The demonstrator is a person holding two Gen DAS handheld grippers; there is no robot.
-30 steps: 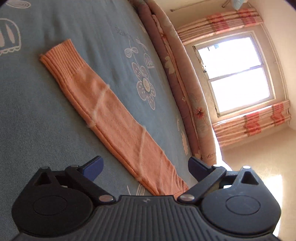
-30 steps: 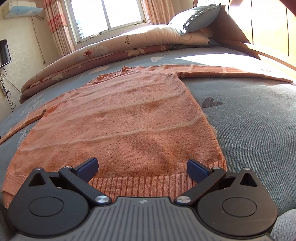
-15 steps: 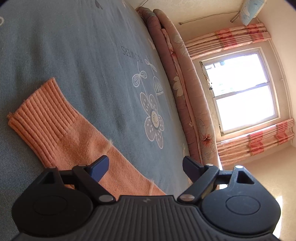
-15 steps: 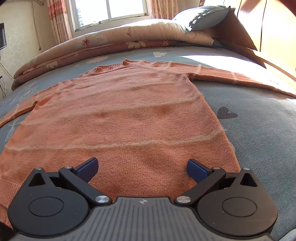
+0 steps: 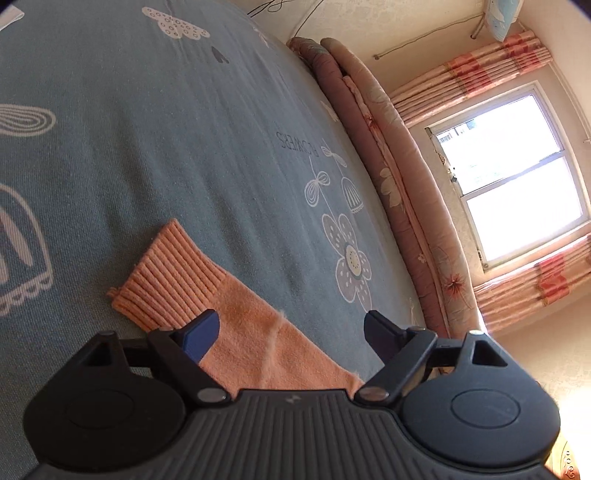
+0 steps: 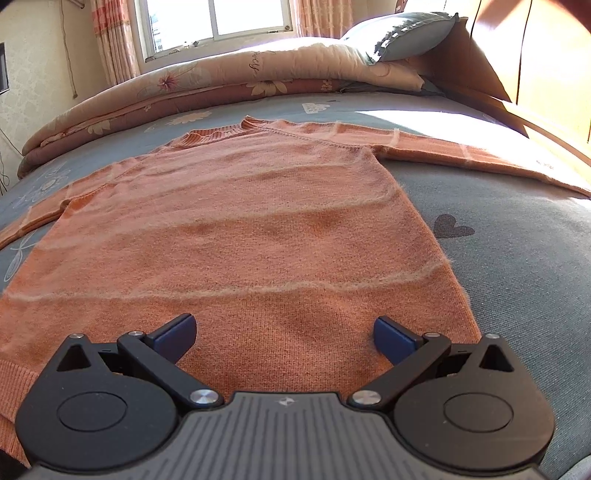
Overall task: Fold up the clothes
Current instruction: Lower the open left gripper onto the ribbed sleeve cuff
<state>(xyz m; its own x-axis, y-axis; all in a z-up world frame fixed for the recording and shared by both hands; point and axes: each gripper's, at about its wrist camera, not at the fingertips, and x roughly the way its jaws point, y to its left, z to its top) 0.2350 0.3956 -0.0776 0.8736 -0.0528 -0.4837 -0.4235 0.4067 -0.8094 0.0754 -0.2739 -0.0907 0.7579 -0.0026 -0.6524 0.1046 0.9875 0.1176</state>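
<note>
An orange knit sweater (image 6: 236, 236) lies flat on the bed, neck toward the window and both sleeves spread out sideways. My right gripper (image 6: 284, 336) hovers open over the sweater's lower body, nothing between its blue-padded fingers. In the left wrist view one sleeve (image 5: 258, 343) runs diagonally under my left gripper (image 5: 291, 332), its ribbed cuff (image 5: 166, 280) just ahead of the left finger. That gripper is open and holds nothing; the sleeve lies below the gap.
The bed has a grey-blue sheet (image 5: 147, 147) with white flower prints. A rolled floral quilt (image 6: 207, 85) runs along the far edge under the window (image 5: 517, 177), a pillow (image 6: 402, 35) at the wooden headboard (image 6: 535, 66). Floor shows beyond the bed edge (image 5: 535, 350).
My left gripper has travelled along the sleeve toward its cuff, which now sits close before the fingers. The right gripper moved forward over the hem, then held still.
</note>
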